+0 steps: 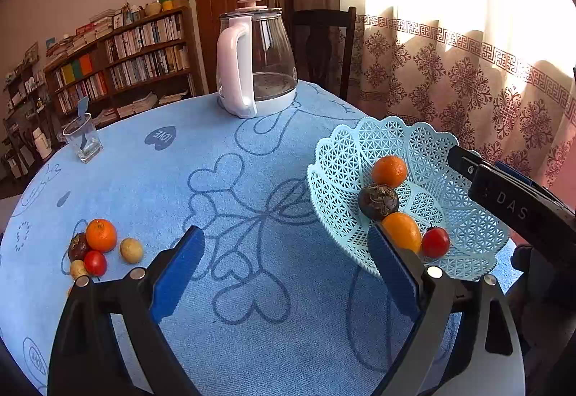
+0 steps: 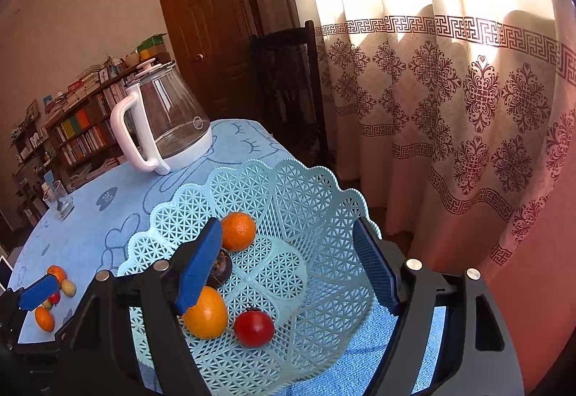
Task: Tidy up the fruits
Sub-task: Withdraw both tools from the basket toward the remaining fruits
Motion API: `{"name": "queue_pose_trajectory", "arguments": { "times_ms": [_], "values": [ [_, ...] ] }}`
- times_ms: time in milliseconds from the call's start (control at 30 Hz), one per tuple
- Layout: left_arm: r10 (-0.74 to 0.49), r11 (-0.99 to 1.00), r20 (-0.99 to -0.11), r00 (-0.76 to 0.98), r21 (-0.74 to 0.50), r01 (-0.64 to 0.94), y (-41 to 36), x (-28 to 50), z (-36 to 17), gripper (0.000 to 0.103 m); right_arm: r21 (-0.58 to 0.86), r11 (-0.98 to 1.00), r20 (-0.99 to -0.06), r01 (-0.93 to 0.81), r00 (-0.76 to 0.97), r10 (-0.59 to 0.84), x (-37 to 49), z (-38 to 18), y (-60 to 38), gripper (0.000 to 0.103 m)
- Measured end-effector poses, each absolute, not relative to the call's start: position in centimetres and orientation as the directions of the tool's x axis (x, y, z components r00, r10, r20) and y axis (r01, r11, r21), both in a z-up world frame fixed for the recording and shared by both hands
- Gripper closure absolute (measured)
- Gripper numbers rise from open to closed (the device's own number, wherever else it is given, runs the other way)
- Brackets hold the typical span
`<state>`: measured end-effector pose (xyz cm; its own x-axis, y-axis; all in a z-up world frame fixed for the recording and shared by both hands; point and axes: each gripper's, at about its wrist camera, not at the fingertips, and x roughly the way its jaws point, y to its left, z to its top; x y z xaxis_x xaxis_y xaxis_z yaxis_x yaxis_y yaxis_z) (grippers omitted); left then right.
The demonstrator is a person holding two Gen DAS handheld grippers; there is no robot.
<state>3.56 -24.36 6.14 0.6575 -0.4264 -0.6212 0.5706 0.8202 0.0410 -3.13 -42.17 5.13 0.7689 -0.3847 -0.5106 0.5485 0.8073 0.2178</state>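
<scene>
The left gripper [image 1: 284, 270] stands wide open over bare tablecloth, its blue pads gripping nothing; the right-hand pad reaches up beside the near rim of the basket [image 1: 468, 226]. The right gripper [image 2: 288, 273] is also well open and empty, hanging over the basket [image 2: 324, 201], with its left pad above the fruit inside and its right pad out past the basket's right rim.

The pale blue lattice basket sits at the table's right edge, by the curtain. It holds four pieces in a line along its left side: an orange [image 1: 389, 171] farthest back, a dark wrinkled fruit [image 1: 378, 201] touching it, a second orange [image 1: 401, 232] nearer, and a red tomato [image 1: 435, 242] just beside that one.

At the table's left edge, well apart from the basket, lies a loose cluster on the blue tablecloth [image 1: 252, 187]: a third orange [image 1: 101, 234], a dark fruit [image 1: 77, 246] against it, a small tomato [image 1: 95, 262], and two pale yellow fruits [image 1: 131, 250] nearby.

A glass kettle [image 1: 257, 61] with a white handle stands at the far edge. A drinking glass [image 1: 82, 140] stands at the far left edge.
</scene>
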Motion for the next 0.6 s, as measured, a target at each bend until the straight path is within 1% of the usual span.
{"name": "queue_pose_trajectory", "arguments": {
  "times_ms": [333,600],
  "values": [
    [-0.406,0.835,-0.613,0.677,0.052,0.548,-23.5,3.6,6.3,0.012,0.216,0.825,-0.506,0.522,0.782,-0.363,-3.1,5.3,-41.4,0.026],
    [-0.386,0.848,-0.612,0.691,0.059,0.526,-22.9,3.8,6.4,0.012,0.251,0.840,-0.511,0.481,0.803,-0.307,-3.0,5.7,-40.7,0.026]
  ]
}}
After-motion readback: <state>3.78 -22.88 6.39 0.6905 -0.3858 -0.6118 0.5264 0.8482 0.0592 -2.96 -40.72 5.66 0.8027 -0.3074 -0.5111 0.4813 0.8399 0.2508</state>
